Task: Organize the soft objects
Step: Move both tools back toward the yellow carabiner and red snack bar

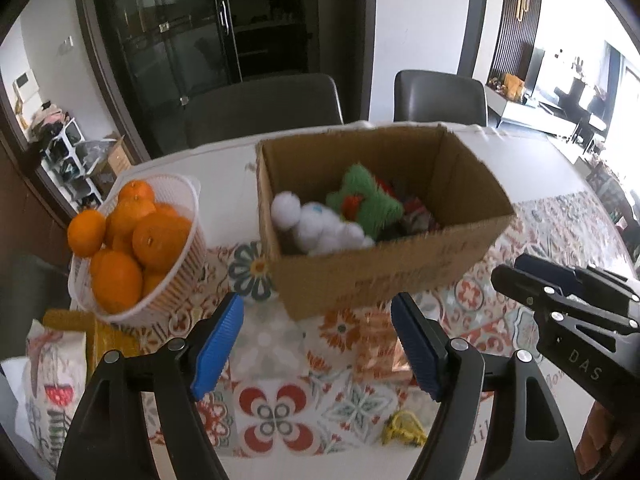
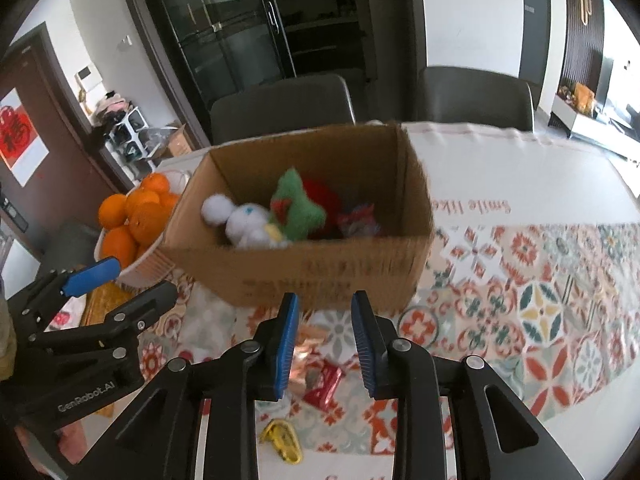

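Observation:
A brown cardboard box [image 1: 400, 272] stands on the patterned tablecloth and also shows in the right wrist view [image 2: 320, 272]. Inside lie a white plush toy [image 1: 320, 224], a green plush toy [image 1: 368, 200] and other soft things; they also show in the right wrist view, white [image 2: 240, 220] and green [image 2: 296, 204]. My left gripper [image 1: 316, 344] is open and empty, in front of the box. My right gripper [image 2: 326, 344] is open and empty, also in front of the box. A small yellow item [image 1: 402, 434] lies on the cloth near me, as in the right wrist view [image 2: 282, 440].
A white basket of oranges [image 1: 132, 252] stands left of the box. A patterned bag [image 1: 52, 392] and a yellow packet [image 1: 88, 332] lie at the near left. A red wrapper [image 2: 324, 384] and shiny foil [image 1: 384, 344] lie before the box. Two dark chairs [image 1: 264, 108] stand behind the table.

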Available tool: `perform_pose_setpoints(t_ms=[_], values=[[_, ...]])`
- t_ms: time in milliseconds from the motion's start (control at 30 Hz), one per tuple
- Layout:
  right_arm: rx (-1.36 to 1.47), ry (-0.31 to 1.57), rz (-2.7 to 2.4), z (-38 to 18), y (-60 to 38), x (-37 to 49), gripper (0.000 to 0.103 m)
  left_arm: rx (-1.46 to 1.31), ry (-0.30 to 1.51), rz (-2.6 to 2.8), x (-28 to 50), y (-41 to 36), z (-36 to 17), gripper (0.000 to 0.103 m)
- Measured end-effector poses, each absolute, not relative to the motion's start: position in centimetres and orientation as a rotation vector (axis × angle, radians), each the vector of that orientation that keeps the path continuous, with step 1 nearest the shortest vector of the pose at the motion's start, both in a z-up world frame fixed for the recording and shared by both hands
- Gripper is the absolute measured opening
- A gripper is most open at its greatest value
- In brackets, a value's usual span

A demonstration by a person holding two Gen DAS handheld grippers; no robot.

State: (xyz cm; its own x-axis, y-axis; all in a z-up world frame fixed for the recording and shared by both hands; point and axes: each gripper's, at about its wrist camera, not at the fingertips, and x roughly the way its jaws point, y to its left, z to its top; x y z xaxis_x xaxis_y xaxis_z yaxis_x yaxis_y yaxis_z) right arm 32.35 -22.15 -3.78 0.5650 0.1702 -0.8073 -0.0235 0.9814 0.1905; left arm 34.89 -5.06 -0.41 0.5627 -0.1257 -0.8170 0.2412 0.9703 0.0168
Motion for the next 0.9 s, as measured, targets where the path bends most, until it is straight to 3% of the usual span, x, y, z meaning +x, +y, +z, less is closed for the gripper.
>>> perform_pose_setpoints(t_ms=[467,900], values=[[0.183,0.983,0.112,-6.0,-22.7,27.2,0.029,0.114,0.988,-0.190,29.3,-4.6,-2.4,0.076],[0.264,0.953,0.053,-9.0,-23.3,26.5,0.029,0.144,1.032,-0.291,30.2,-5.9,-5.8,0.076]])
